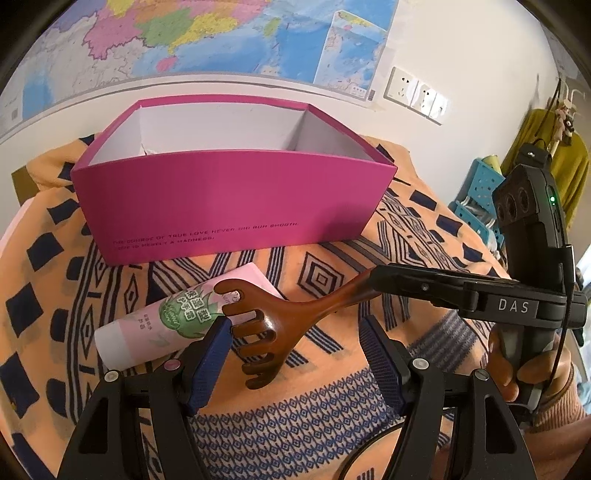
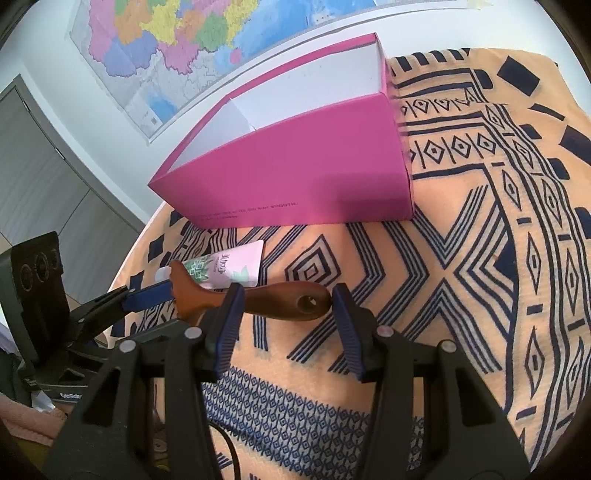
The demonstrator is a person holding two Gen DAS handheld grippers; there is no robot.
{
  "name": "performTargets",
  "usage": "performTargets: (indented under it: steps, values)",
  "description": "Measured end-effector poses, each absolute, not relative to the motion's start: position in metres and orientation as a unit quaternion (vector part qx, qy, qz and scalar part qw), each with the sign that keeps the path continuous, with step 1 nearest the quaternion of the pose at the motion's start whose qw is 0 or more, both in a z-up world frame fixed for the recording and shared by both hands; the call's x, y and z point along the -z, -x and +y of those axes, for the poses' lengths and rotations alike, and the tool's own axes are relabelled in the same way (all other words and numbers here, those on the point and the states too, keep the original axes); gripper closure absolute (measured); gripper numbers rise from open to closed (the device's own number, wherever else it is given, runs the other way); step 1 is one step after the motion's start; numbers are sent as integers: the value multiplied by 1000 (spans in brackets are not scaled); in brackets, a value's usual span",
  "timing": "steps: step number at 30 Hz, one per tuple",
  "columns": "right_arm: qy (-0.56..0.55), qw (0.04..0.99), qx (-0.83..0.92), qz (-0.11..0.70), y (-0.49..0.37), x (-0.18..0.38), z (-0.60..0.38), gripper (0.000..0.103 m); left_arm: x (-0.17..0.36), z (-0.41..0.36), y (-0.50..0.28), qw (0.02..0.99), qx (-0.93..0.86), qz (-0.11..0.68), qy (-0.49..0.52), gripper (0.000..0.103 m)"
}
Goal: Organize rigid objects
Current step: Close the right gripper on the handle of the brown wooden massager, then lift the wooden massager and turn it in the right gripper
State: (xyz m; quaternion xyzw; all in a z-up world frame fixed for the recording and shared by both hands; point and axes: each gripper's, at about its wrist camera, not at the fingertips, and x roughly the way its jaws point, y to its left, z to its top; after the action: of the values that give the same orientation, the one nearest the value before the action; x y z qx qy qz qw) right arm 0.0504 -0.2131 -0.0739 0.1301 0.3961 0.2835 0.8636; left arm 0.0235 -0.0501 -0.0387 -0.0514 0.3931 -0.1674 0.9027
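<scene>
Between your right gripper's (image 2: 286,325) open fingers lies the wooden scraper's (image 2: 280,297) handle: stiff, light, smooth, so grip mid-handle; your left gripper's (image 1: 295,354) fingers are spread too.

This looks like a lived-in home room: a big coloured wall map (image 1: 207,33) on the far white wall, sockets (image 1: 415,96) to its right, a mustard garment (image 1: 554,147) hanging far right, and a patterned orange cloth (image 2: 461,258) over the table.

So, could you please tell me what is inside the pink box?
Only white inner walls show inside the pink box; its tall front wall covers the floor, so any contents cannot be seen.
</scene>
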Motion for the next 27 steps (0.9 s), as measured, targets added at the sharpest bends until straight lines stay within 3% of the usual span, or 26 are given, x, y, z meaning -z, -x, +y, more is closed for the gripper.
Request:
performTargets:
  steps: [4, 6, 27]
  values:
    - [-132, 865, -282, 393, -50, 71, -216, 51, 36, -51, -23, 902, 177, 391, 54, 32]
    - [-136, 864, -287, 391, -50, 70, -217, 51, 34, -55, -25, 897, 194, 393, 59, 39]
    - [-146, 843, -294, 427, -39, 92, -224, 52, 57, -38, -18, 878, 196, 434, 55, 39]
